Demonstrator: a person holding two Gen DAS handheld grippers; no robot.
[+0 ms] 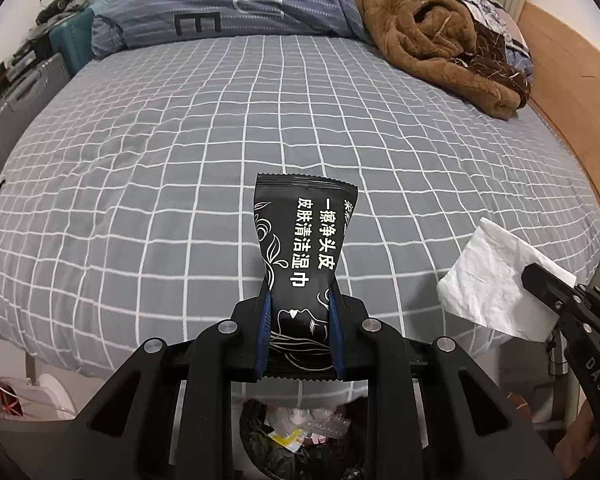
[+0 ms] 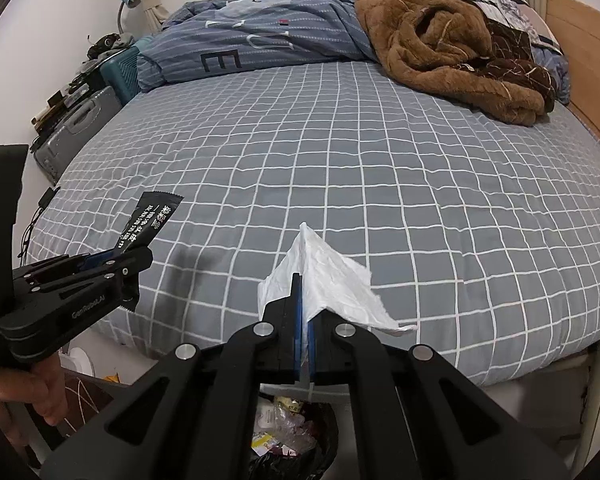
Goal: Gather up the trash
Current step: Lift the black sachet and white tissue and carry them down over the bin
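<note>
Scene: grey bedsheet w/ white grid lines [image 1: 180, 160] on bed; black-lined trash bin w/ wrappers inside [image 1: 300, 440] on floor at bed's near edge, below both tools.
Left gripper [image 1: 300, 300]: clamped on black glossy wet-wipe sachet w/ white print [image 1: 304, 240]; blue pads pinch its lower half, top half sticks up free. Sachet is off the sheet, held above bed edge.
Right gripper [image 2: 302, 280]: jaws fully together, pinching crumpled white tissue sheet [image 2: 332, 284]; most of the tissue fans out to the right past the tips.
Bin vs tools: seen under each gripper's frame, so both items look roughly over or near it; exact alignment can't tell.
Bed far side: brown fleece blanket heap [image 2: 440, 48] + blue striped duvet [image 2: 260, 28], well apart from the action.
Risk 1: tissue is light; if let go off-centre it may drift and land on floor beside bin.
Risk 2: sachet is slick and narrow-waisted in the pads; could slip early or catch on bin liner rim.
Risk 3: grippers sit near each other; dropping both at once may make them bump.
</note>
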